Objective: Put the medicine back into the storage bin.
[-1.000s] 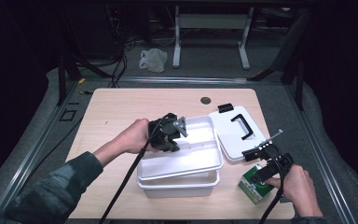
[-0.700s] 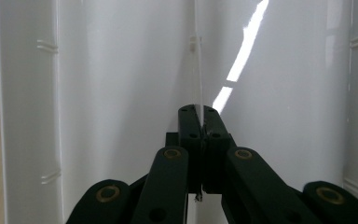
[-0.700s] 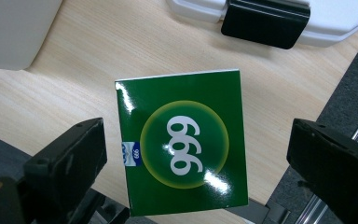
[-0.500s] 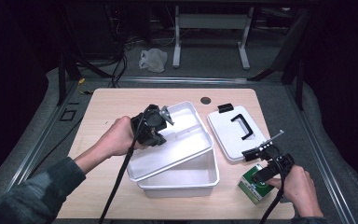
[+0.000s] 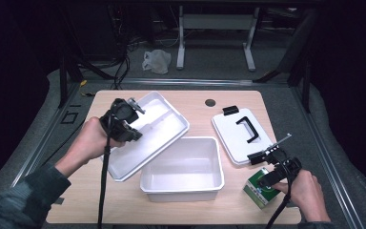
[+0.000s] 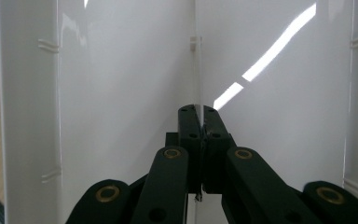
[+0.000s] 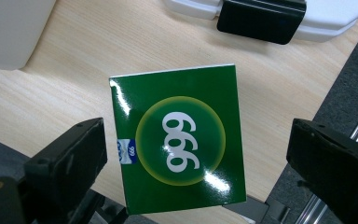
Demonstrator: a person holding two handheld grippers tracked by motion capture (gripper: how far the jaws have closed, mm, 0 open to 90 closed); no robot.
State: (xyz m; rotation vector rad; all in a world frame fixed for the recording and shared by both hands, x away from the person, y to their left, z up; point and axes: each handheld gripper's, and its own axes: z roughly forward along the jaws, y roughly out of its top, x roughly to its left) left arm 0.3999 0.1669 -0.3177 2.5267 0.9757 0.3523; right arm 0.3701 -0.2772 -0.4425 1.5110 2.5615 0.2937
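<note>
Dark floor, cables and a metal stand frame surround a pale wooden table [image 5: 124, 200], on which the work looks like unpacking a white storage box so things can go into it. At the table's left, the left gripper [image 5: 124, 125] has its 2 jaws pressed together on the thin centre divider of a white inner tray [image 5: 159, 126]; the left gripper view shows them pinched flat on that wall. That grip makes sense as a handle, since the divider is the 1 thin edge a narrow jaw can clamp. The tray hangs tilted, its near-left end low over the table and its right edge over the rim of the open white box [image 5: 183, 168], so I judge it is being carried aside to clear the box. The white lid [image 5: 240, 133] with its black handle lies flat on the table, well right of the box, out of the way. Near the right front corner, the right gripper [image 5: 274, 174] hovers over a green carton [image 7: 179, 149] marked 999, jaws spread wide on either side and not touching it, seemingly lined up for a grasp. In the high view, the gripper and hand cover much of the carton. Whether the tray's low end touches the table cannot be told, and the small label at the carton's edge is too small to read.
</note>
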